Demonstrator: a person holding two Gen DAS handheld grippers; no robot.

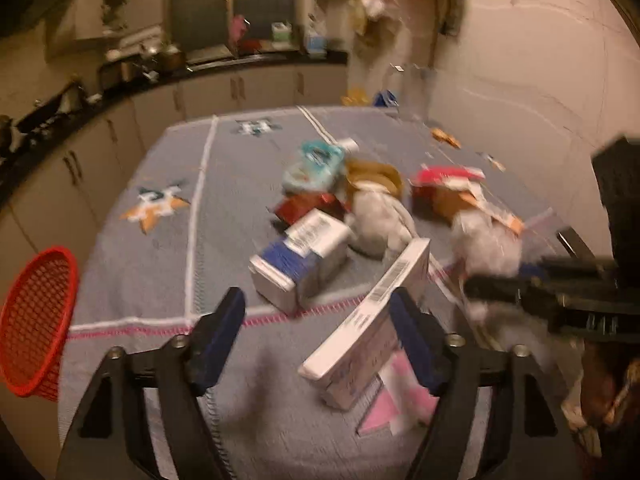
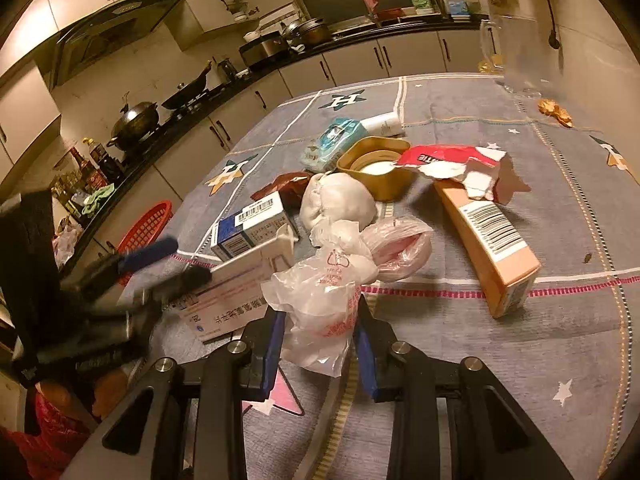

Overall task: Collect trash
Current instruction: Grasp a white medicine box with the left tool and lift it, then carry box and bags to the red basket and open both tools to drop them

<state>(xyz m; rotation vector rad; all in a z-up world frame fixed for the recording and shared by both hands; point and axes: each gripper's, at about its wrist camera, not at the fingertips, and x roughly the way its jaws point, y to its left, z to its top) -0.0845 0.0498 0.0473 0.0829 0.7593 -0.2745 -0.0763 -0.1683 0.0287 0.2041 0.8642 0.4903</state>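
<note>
Left wrist view, blurred: left gripper [image 1: 316, 312] jaws spread wide, white flat box [image 1: 372, 320] leaning against right finger only, red basket [image 1: 36, 320] past bench edge.

Right wrist view: right gripper [image 2: 320, 332] jaws clamped on crumpled plastic bag [image 2: 320, 304] above bench [image 2: 560, 340].

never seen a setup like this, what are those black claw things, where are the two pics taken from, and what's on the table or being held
The black claws are hand-held two-finger grippers, one in each of a person's hands, each with a fisheye camera looking along its fingers. One picture is from the left gripper, the other from the right gripper. Both look down at a table under a grey tablecloth strewn with trash: a blue and white carton, a gold tin, an orange box, a torn red wrapper. A red basket sits at the table's edge. The right gripper is closed on a crumpled plastic bag. The left gripper's jaws are apart, with a white box against one finger.
</note>
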